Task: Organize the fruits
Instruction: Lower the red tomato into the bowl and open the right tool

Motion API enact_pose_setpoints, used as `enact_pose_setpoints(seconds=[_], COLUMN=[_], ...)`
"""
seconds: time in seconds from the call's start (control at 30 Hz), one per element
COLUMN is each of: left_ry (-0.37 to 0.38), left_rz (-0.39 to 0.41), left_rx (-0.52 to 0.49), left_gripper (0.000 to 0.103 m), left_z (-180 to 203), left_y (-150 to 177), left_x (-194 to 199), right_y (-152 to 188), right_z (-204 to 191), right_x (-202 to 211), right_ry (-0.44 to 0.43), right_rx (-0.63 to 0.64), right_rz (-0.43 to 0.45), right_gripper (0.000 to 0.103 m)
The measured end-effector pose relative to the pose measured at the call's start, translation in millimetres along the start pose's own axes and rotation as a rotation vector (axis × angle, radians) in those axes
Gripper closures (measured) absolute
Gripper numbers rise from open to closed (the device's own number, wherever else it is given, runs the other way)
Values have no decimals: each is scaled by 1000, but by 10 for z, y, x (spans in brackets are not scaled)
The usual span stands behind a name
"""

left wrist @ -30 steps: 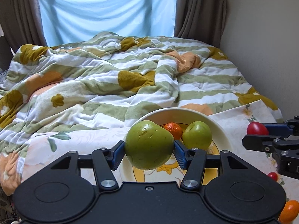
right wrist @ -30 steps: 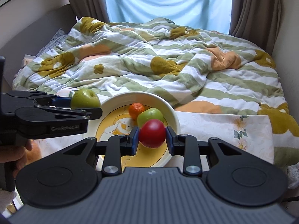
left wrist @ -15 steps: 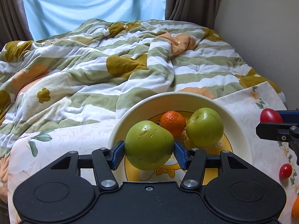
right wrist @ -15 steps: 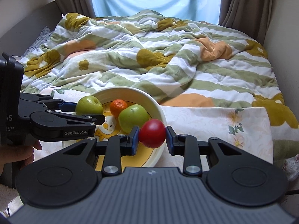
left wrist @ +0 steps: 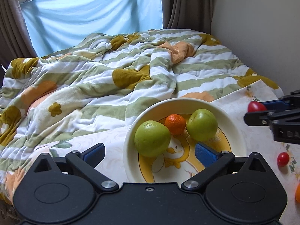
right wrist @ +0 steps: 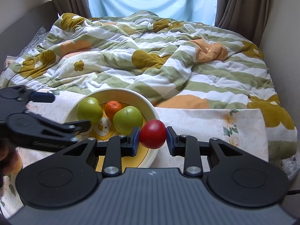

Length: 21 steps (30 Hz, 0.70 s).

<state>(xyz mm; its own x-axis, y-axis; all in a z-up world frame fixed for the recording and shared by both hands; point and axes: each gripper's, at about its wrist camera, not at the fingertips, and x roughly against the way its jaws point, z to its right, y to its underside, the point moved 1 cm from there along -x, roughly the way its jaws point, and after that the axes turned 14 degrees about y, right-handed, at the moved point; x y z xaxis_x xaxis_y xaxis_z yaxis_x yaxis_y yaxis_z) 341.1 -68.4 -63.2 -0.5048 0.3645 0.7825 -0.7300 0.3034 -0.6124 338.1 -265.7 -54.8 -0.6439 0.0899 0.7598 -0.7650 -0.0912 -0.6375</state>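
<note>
A cream bowl (left wrist: 232, 120) with a yellow duck print sits on a floral cloth and holds two green apples and a small orange (left wrist: 175, 123). My left gripper (left wrist: 150, 152) is open over the bowl's near rim. The green apple (left wrist: 152, 138) it let go rests in the bowl, just beyond its fingers. The other green apple (left wrist: 202, 127) lies to the right. My right gripper (right wrist: 152, 137) is shut on a red tomato (right wrist: 152, 136), held over the bowl's right rim (right wrist: 150, 106). It also shows in the left wrist view (left wrist: 256, 106).
A small red tomato (left wrist: 283, 159) and part of an orange fruit (left wrist: 297, 193) lie on the floral cloth (right wrist: 206, 121) right of the bowl. A rumpled striped quilt (left wrist: 112, 78) covers the bed behind. A wall runs along the right; curtains hang at the back.
My left gripper has opened and released the green apple into the bowl. My right gripper has moved with the red tomato to the bowl's right rim.
</note>
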Motion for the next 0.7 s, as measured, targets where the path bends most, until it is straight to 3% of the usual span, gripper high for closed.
enact_pose_setpoints(seconds=[0.7], left_ry=[3], left_rz=[12], left_rx=[62], left_gripper=[0], left_z=[124], left_y=[433], left_x=[347], right_y=[155], right_z=[-455], right_x=[-423], right_ry=[16], right_rx=[128], right_rz=[-21], right_gripper=[57])
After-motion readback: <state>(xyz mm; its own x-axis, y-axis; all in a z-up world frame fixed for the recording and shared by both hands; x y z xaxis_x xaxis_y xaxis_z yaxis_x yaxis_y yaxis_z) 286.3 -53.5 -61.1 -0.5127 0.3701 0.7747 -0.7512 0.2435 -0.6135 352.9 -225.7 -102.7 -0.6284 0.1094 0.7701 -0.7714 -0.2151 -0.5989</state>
